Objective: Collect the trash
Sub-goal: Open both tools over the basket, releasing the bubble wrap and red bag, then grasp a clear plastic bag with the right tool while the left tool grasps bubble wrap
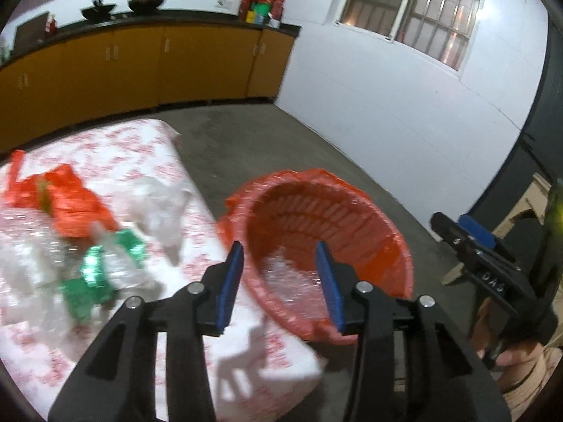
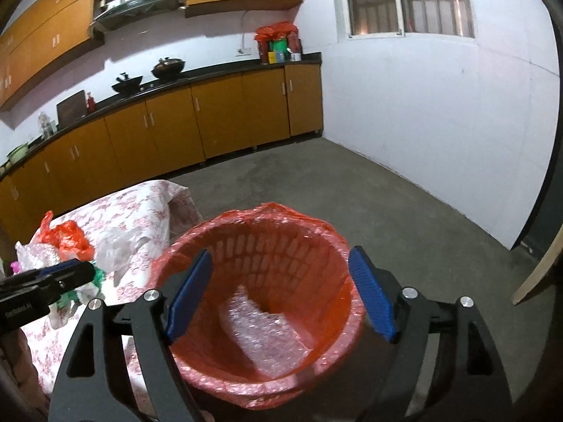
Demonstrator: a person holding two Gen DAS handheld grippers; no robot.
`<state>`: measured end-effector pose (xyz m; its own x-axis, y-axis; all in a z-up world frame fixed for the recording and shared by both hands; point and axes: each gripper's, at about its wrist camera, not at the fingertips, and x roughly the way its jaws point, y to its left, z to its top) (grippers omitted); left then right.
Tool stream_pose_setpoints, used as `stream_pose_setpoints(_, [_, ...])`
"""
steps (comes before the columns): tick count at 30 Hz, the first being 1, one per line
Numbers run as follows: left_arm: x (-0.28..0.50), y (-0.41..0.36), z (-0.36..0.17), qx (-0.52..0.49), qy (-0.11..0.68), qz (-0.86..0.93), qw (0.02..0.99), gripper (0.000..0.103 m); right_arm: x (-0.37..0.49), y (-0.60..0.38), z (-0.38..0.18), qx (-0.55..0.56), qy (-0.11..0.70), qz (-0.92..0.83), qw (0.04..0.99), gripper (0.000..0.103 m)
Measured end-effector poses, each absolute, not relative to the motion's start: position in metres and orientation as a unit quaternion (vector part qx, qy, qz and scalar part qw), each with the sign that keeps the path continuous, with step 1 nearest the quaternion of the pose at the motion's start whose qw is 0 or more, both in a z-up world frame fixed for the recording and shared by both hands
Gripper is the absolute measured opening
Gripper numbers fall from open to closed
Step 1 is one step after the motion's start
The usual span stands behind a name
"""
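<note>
2 released grippers, left gripper (image 1: 278, 281) and right gripper (image 2: 278, 293), above lined bin (image 2: 316, 242).

One basket (image 2: 260, 316), two woks (image 2: 127, 83).

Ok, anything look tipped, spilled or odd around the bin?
The bin leans toward the table rather than standing upright. Bubble wrap lies inside; nothing spilled on the floor.

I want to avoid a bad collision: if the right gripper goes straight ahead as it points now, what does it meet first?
Probably the bubble wrap lying inside the red-lined basket; the open right gripper points into its mouth, though depth is unclear.
</note>
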<state>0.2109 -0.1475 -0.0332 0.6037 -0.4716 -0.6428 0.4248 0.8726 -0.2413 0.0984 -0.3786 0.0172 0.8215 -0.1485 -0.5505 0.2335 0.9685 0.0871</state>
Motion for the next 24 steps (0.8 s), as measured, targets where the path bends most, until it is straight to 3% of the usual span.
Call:
stream_pose_setpoints(12, [0.176,-0.013,-0.034,-0.035,0.339,-0.073,0.937,0.067,0.121,-0.292,0.016,0.057,0.282,-0.014,0.958,0.079])
stream_pose_setpoints(24, [0.161,0.085,-0.050,-0.065,0.333,0.048,0.940,0.077,0.190,-0.198,-0.014,0.034,0.322,0.053,0.945,0.062])
